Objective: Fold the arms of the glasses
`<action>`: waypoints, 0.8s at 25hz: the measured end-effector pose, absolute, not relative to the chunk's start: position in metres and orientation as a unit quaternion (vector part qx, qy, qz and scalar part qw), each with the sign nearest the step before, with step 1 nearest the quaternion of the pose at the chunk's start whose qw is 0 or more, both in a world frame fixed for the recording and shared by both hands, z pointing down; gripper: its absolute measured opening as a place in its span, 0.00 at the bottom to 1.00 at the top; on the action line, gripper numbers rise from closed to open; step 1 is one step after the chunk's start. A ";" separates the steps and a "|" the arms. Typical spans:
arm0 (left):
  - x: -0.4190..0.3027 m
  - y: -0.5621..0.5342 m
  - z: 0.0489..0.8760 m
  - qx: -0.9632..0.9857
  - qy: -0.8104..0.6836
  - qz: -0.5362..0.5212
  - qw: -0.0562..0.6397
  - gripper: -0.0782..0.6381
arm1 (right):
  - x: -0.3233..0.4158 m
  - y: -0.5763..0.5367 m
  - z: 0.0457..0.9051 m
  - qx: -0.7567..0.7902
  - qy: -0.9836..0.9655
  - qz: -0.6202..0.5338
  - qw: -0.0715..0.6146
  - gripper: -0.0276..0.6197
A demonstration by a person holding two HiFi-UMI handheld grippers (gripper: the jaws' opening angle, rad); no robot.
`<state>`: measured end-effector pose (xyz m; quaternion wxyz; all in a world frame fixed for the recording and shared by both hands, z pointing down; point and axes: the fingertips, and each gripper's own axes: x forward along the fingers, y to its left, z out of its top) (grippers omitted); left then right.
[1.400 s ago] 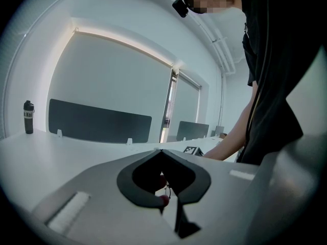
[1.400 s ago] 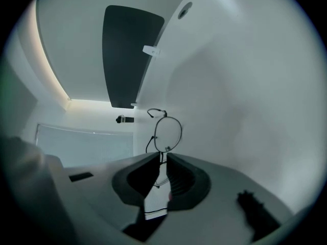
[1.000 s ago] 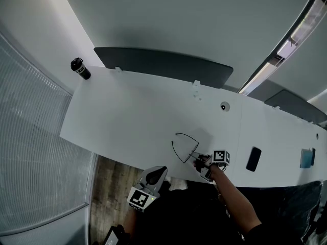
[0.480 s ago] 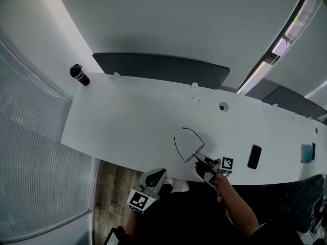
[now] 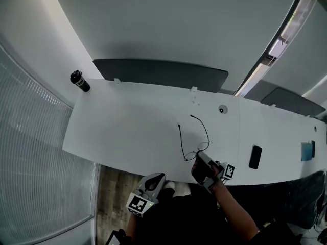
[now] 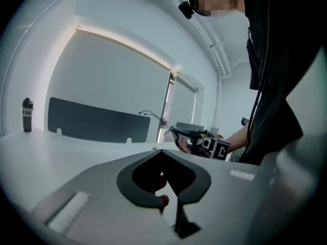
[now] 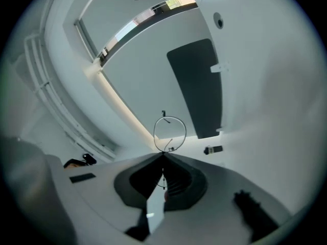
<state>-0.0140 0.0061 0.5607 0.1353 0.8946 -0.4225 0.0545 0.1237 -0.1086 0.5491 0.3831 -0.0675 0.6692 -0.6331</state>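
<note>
glasses (image 7: 169, 133): thin black wire frame, round lenses
state: both arms sticking out, unfolded
pose: I am holding them aloft, pinching the frame

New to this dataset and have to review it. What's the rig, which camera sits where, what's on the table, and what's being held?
There is no robot here. A person holds a two-jaw gripper in each hand. The wide picture comes from a camera on the person's head, looking down at the long white table. The other two come from cameras riding on the grippers, each looking along its own jaws.

The right gripper is shut on a pair of thin black wire-framed glasses. They are held up off the table, and their arms are not yet folded. The left gripper is shut and empty, near the table's front edge.

A black cylindrical bottle stands at the table's far left corner. A flat black phone-like slab lies to the right.
</note>
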 end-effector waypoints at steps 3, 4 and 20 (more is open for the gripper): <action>-0.019 0.006 0.554 0.890 -0.427 0.055 0.149 0.12 | 0.121 -0.107 0.504 -0.012 0.659 -0.602 0.451 0.06; -0.021 0.007 0.555 0.891 -0.426 0.057 0.147 0.12 | 0.120 -0.105 0.491 0.006 0.653 -0.592 0.472 0.06; -0.064 0.012 0.556 0.884 -0.445 0.055 0.135 0.12 | 0.074 -0.041 0.382 0.073 0.932 -0.287 0.211 0.06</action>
